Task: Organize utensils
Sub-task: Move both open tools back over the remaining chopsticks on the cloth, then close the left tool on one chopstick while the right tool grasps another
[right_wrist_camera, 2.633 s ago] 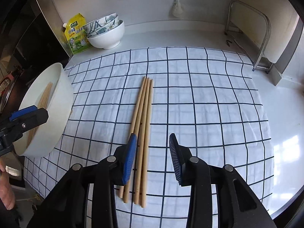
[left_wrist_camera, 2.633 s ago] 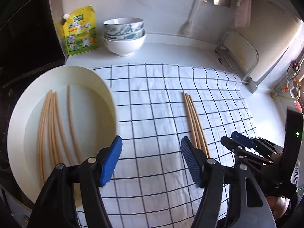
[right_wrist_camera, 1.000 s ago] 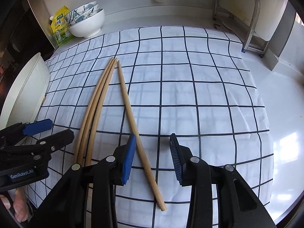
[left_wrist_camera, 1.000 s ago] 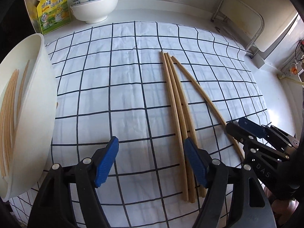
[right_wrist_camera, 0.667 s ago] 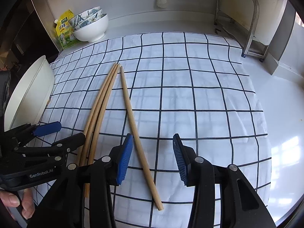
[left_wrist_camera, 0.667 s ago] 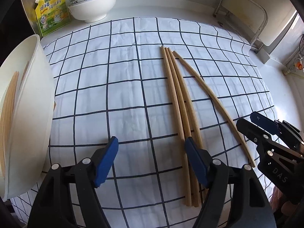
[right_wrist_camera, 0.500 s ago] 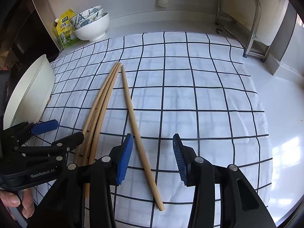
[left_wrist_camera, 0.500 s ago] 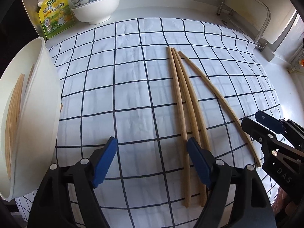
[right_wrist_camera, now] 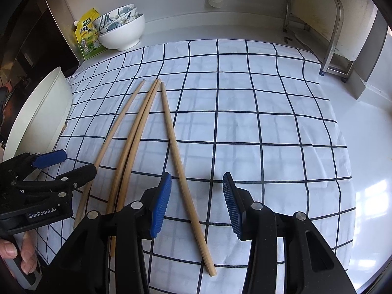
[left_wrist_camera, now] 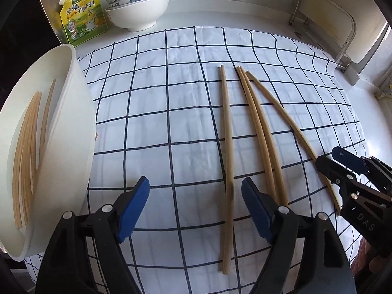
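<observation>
Four chopsticks [left_wrist_camera: 254, 132] lie on the cloth [left_wrist_camera: 152, 112]: one between the wide left claw [left_wrist_camera: 194, 207], one between the half-open right claw [right_wrist_camera: 196, 204].

My pads [left_wrist_camera: 133, 205] are blue; cloth [left_wrist_camera: 156, 112] white with dark grid; chopsticks [left_wrist_camera: 227, 132] tan; pouch [left_wrist_camera: 82, 16] yellow, perhaps green-printed.

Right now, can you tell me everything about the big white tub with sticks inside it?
The white tub is big and oval, with smooth, plain walls that look like plastic. It sits at the left edge of the checked cloth, partly on it. In the left view it looks tipped, though the lens may bend that. Several pale wooden chopsticks lie lengthwise inside. Neither tool touches it.
</observation>
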A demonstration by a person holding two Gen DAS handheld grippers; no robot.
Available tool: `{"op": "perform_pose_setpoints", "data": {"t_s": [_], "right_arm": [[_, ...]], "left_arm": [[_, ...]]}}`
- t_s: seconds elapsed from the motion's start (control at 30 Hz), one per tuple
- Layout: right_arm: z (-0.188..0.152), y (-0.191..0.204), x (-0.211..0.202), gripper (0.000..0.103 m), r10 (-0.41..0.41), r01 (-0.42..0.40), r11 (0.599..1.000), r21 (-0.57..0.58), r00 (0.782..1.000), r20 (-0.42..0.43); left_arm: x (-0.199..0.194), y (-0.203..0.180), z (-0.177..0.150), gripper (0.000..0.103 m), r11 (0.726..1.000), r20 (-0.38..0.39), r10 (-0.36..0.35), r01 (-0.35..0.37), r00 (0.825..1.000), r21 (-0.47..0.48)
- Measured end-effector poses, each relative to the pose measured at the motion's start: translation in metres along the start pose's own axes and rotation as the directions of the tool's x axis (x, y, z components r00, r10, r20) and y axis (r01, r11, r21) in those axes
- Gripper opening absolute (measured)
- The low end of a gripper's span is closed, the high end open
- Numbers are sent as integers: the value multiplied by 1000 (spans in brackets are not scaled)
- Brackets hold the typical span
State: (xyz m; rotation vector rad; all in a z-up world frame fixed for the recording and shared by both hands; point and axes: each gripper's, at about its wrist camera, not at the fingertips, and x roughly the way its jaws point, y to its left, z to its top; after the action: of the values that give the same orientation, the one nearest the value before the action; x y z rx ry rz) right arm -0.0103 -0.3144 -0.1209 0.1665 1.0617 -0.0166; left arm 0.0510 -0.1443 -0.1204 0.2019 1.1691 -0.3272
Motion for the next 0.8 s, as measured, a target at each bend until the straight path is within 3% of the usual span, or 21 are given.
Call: {"op": "perform_pose_setpoints", "data": {"t_s": [0.27, 0.3, 0.43, 0.47, 0.53, 0.63, 0.8], "right_arm": [[7, 5, 11, 42, -39, 39, 998, -48, 999, 9], [7, 8, 12, 42, -52, 52, 996, -66, 999, 13], [8, 17, 16, 37, -76, 79, 990, -119, 997, 28], [8, 20, 16, 29, -69, 72, 989, -126, 997, 28], [9, 26, 16, 10, -66, 69, 986, -151, 998, 25], [11, 30, 18, 6, -63, 65, 985, -157, 998, 17], [14, 21, 11, 6, -13, 13, 997, -81, 1000, -1]], "left_arm": [[12, -7, 6, 72, 1000, 0, 10, -10, 1000, 0], [11, -7, 5, 69, 1000, 6, 9, -9, 1000, -1], [7, -9, 7, 34, 1000, 16, -3, 3, 1000, 12], [7, -10, 8, 24, 1000, 17, -5, 4, 1000, 13], [7, -12, 9, 13, 1000, 15, -10, 10, 1000, 13], [7, -10, 8, 7, 1000, 10, -26, 26, 1000, 12], [2, -4, 7, 7, 998, -13, -62, 62, 998, -2]]}}
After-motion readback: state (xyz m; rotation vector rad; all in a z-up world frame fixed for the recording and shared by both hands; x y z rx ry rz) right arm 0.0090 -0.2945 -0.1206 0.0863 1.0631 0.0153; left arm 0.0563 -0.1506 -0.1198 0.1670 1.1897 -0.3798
